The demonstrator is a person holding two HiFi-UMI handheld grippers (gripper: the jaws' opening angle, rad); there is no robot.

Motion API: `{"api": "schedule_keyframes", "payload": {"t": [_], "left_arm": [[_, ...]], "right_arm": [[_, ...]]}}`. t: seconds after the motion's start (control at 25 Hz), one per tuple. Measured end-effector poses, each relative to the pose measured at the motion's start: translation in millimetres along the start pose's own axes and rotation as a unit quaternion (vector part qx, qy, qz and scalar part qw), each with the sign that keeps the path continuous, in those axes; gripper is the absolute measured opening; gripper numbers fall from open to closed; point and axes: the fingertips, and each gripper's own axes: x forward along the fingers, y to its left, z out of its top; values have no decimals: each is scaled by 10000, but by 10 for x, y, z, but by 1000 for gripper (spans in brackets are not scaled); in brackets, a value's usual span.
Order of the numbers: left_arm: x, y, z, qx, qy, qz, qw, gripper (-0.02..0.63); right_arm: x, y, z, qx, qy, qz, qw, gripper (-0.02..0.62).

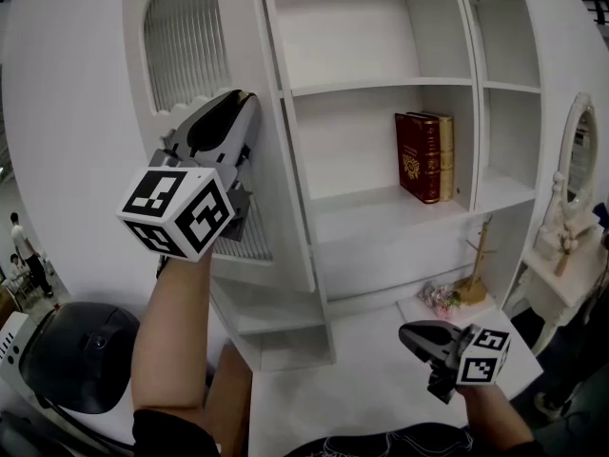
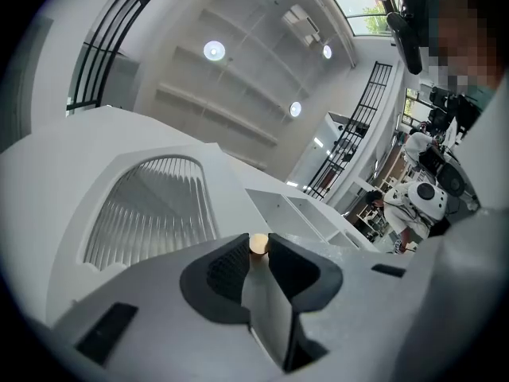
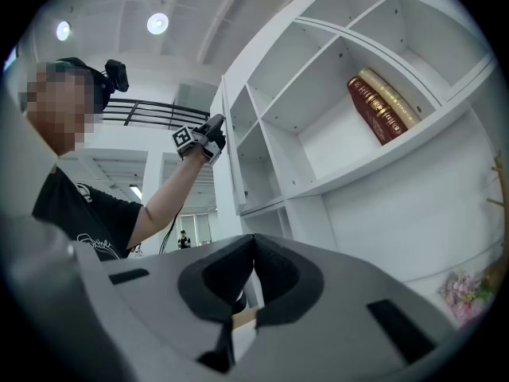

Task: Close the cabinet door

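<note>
Forearm raised, the left gripper pinched, seemingly, a small round tan knob on the open white arched slatted cabinet door; the right gripper hung low, jaws together, empty.

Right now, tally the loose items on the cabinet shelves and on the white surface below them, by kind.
Books: 2, a red book and a tan book
Flower bunch: 1
Wooden stand: 1
Total: 4
</note>
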Motion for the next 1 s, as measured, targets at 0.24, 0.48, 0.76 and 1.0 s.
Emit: {"api": "schedule_keyframes", "payload": {"t": [0.24, 0.48, 0.76, 1.0], "left_arm": [[124, 9, -113, 88, 75, 76, 9999, 77], [250, 41, -226, 200, 151, 209, 9995, 78], [392, 82, -371, 336, 291, 297, 9986, 78], [520, 130, -499, 438, 390, 367, 9976, 79]], "right_arm": [[-85, -132, -17, 59, -28, -61, 10000, 6], [-119, -240, 1, 101, -51, -61, 9999, 6], [-144, -368, -1, 166, -99, -45, 9998, 6], [-150, -490, -27, 256, -108, -27, 9996, 6]]}}
